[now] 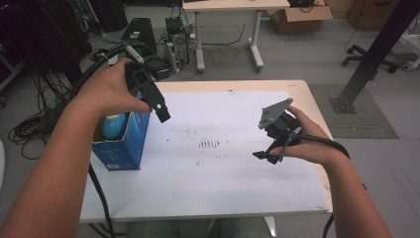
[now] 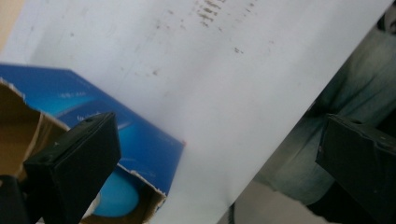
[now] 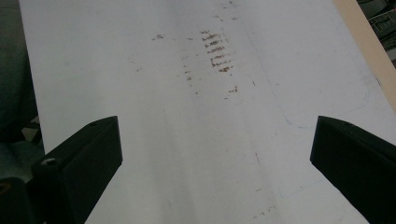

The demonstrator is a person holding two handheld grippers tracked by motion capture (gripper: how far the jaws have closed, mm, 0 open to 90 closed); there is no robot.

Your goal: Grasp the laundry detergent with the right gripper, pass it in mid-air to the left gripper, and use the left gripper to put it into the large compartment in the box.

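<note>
— Two grippers, one table (image 1: 317,106), one box. Largest item first?

— Table: light wood edge, top covered by a white sheet (image 1: 233,163). Brown smudge marks (image 1: 209,144) near the sheet's middle; same marks (image 3: 217,51) seen in the right gripper view.

— Next in size?

— Blue cardboard box (image 1: 126,144), standing at the sheet's left edge, top torn open. Brown inner card and ragged rim visible in the left gripper view (image 2: 149,154). Inside, a light blue rounded object (image 1: 113,126), partly hidden by the walls; kind not determinable.

— Left gripper?

— Left gripper (image 1: 161,111) held in the left hand (image 1: 106,89), raised over the box's right corner, pointed down toward the sheet. Jaws spread wide in its own view (image 2: 215,154), nothing between them; box beneath the left jaw, the person's clothing off the table edge behind the right jaw.

— Right gripper?

— Right gripper (image 1: 265,156) held in the right hand (image 1: 309,141) above the sheet's right half, well apart from the box. Grey three-cornered plate on top, cable trailing back along the forearm. Jaws spread wide in its own view (image 3: 215,154), empty, bare sheet between them.

— Smallest item?

— Faint pencil-like curved line (image 3: 327,112) on the sheet, near the right jaw.
</note>
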